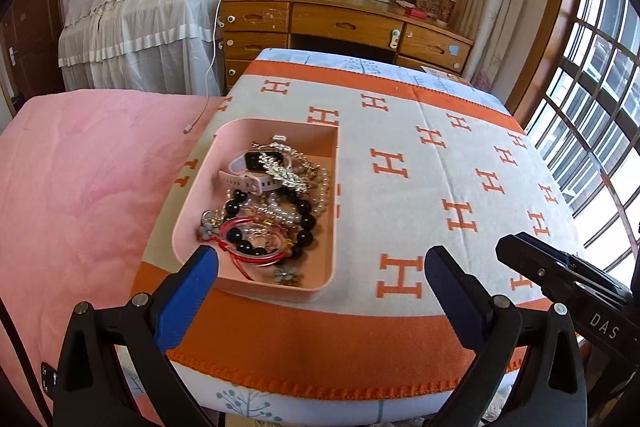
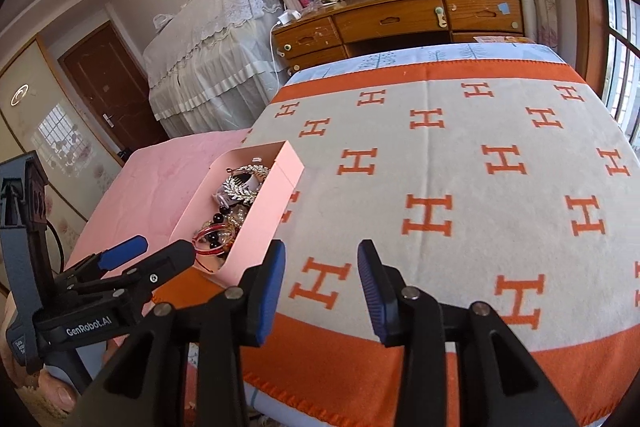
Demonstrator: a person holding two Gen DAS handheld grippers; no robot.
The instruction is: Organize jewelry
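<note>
- Jaws of left gripper (image 1: 320, 275) standing wide apart, empty, straddling the pink tray's (image 1: 256, 287) near rim.
- Right gripper (image 2: 322, 279) gaping, nothing between, over bare blanket (image 2: 460, 187).
- Jewelry (image 1: 272, 203) lying heaped inside tray, near blanket's left edge.
- Desk (image 1: 344, 23) sitting beyond.

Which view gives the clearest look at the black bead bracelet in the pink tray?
The left wrist view: it looks down into the pink tray, showing most of the black bead bracelet. The right wrist view sees the tray side-on, so its wall hides all but a few beads.

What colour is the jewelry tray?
Pale pink tray; clearest in the left wrist view.
</note>
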